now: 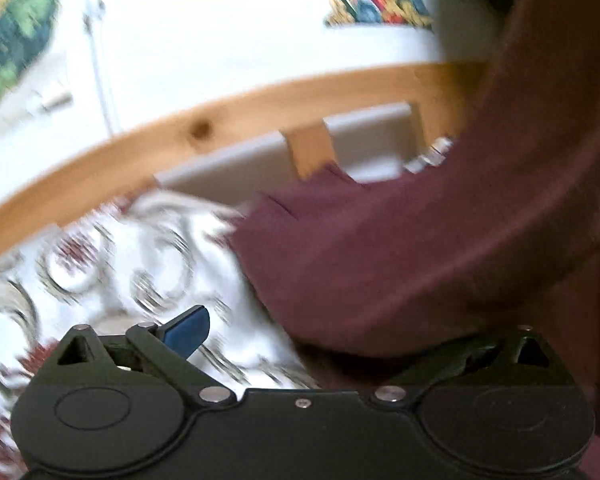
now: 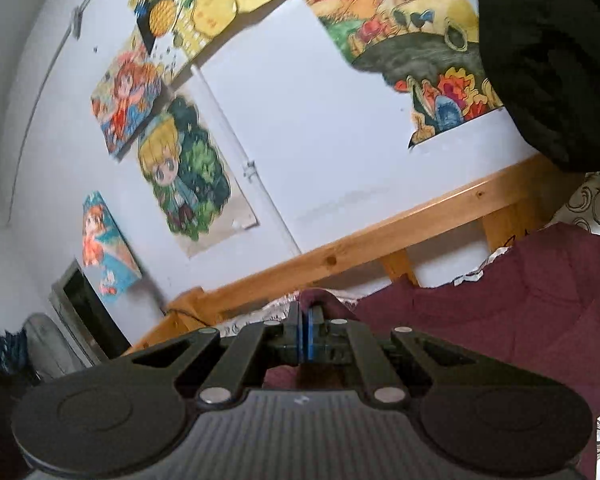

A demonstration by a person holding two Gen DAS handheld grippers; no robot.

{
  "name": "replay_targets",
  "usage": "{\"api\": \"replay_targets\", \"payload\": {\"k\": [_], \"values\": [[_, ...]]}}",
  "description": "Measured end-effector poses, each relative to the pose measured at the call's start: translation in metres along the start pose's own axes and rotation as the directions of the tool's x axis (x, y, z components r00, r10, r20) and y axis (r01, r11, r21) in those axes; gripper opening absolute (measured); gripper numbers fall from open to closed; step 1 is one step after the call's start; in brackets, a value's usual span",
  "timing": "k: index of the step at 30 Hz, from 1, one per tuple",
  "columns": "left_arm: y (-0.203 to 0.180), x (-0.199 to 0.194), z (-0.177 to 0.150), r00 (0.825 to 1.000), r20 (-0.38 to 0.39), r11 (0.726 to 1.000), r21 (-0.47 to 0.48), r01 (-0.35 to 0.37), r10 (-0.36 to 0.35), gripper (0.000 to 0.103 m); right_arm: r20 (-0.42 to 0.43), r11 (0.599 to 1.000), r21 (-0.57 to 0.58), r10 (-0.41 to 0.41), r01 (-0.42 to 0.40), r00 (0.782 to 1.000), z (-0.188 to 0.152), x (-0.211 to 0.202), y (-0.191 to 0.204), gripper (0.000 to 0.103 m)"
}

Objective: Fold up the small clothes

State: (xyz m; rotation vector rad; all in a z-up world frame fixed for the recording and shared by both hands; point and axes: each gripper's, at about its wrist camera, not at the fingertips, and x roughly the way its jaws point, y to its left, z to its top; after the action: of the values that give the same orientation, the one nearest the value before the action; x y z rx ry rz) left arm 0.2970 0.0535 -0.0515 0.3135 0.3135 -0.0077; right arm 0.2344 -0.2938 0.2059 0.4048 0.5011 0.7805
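A maroon garment (image 1: 400,264) hangs and drapes across the right of the blurred left wrist view, over a white patterned bedsheet (image 1: 112,272). My left gripper (image 1: 332,332) is open; its left blue pad (image 1: 188,330) shows, and the garment covers the right finger. In the right wrist view, my right gripper (image 2: 305,320) is shut on an edge of the maroon garment (image 2: 500,312), lifted above the bed.
A wooden bed rail (image 2: 380,240) runs behind the bed, also in the left wrist view (image 1: 220,120). The white wall holds several cartoon posters (image 2: 184,176). A dark cloth mass (image 2: 552,60) hangs at the upper right.
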Motion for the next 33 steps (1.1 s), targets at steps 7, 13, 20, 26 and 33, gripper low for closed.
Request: {"api": "replay_targets", "payload": {"k": [7, 13, 20, 26, 33], "values": [[0.028, -0.004, 0.000, 0.996, 0.083, 0.989, -0.143, 0.021, -0.010, 0.046, 0.032, 0.993, 0.030, -0.116, 0.115, 0.993, -0.012, -0.004, -0.012, 0.003], [0.036, 0.001, -0.004, 0.998, 0.040, 0.980, -0.195, 0.050, -0.043, 0.029, 0.047, 0.977, 0.111, -0.189, 0.183, 0.981, -0.026, -0.007, -0.043, 0.003], [0.042, 0.002, -0.006, 1.000, -0.008, 0.978, -0.209, 0.003, -0.005, 0.020, -0.134, 0.929, 0.221, -0.273, 0.297, 0.953, -0.067, 0.005, -0.093, 0.003], [0.044, 0.017, -0.010, 0.990, -0.129, 0.983, -0.181, 0.030, -0.054, 0.021, -0.360, 0.844, 0.289, -0.343, 0.453, 0.868, -0.111, 0.031, -0.130, 0.004], [0.061, 0.012, 0.003, 0.970, -0.203, 0.983, -0.153, 0.101, -0.132, 0.077, -0.362, 0.858, 0.269, -0.331, 0.438, 0.871, -0.129, 0.021, -0.129, 0.066]]}}
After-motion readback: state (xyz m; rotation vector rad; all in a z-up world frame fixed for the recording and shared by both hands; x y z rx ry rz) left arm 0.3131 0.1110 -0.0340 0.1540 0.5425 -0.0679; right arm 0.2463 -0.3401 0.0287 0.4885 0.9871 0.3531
